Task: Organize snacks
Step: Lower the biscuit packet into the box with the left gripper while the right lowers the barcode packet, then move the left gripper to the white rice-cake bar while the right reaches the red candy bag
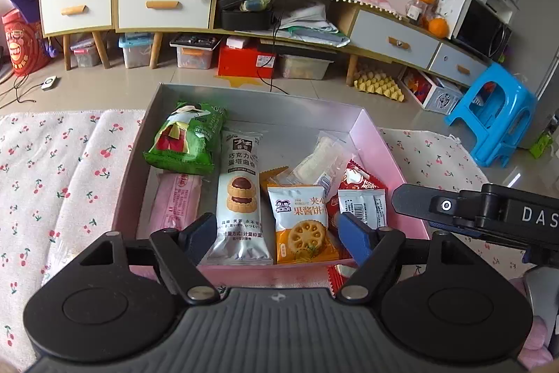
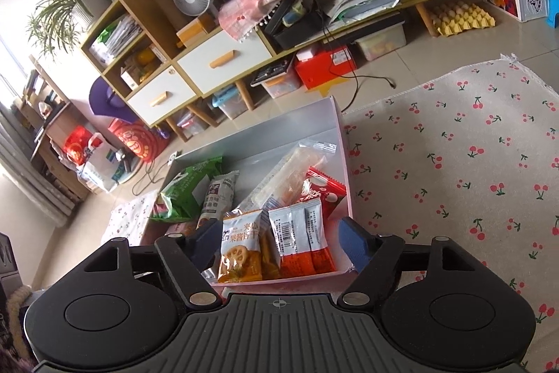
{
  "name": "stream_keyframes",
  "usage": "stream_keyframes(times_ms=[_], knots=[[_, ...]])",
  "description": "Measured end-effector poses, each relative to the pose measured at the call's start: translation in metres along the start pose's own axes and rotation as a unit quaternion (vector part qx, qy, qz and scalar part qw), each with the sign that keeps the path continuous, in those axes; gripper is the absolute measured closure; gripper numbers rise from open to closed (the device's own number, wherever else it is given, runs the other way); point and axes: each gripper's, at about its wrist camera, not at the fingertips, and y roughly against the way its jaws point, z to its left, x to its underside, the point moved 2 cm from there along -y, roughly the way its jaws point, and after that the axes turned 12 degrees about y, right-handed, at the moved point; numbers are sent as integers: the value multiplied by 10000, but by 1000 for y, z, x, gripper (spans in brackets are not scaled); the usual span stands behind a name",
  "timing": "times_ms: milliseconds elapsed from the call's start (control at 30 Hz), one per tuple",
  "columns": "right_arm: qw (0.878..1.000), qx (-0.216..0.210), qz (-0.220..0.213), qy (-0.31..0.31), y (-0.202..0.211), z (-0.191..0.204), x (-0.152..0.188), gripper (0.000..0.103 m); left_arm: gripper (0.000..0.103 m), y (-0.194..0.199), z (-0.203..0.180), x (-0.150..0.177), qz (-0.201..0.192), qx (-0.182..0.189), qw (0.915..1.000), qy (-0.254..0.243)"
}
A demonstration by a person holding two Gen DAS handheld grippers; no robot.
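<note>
Box [image 1: 370,142], pink outside and grey inside, sits on a cherry-print cloth [image 1: 52,170] straight ahead of both claws and holds seven snack packs that I can count. From the left claw [image 1: 279,233]: one green pack [image 1: 185,138] lies far ahead to the left, one pink pack [image 1: 178,205] just beyond the left finger, one white cookie pack [image 1: 241,198] ahead between the fingers, one orange-and-white biscuit pack [image 1: 302,222] beside it nearer the right finger, one small orange pack [image 1: 274,175] peeking out behind that, one clear pack [image 1: 321,159] farther ahead to the right, and one red pack [image 1: 361,194] just beyond the right finger. An eighth wrapper, red [image 1: 337,275], shows outside the near wall, by the right finger's base. The left claw is spread wide and grips nothing, its tips over the box's near edge. The right claw [image 2: 276,243] is likewise spread wide and empty, tips over the near wall, with the biscuit pack and red pack between its fingers. In the left view its black body enters from the right, over the cloth beside the box. Beyond the box stand one blue stool [image 1: 496,114], far right, and one long cabinet [image 1: 164,6].
</note>
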Motion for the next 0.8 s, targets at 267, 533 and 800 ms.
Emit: stream_keyframes(times_ms=[267,533,800], knots=[[9989,-117,161,427,19,12,6,9,9,23,7,1,-57,-322,9992,-228],[9956,19,332,878,39,19,17,7,4,45,21,4,0,-905,9957,-213],[9919,78,461,1185,50,24,29,6,2,59,45,12,57,-1325,9911,57]])
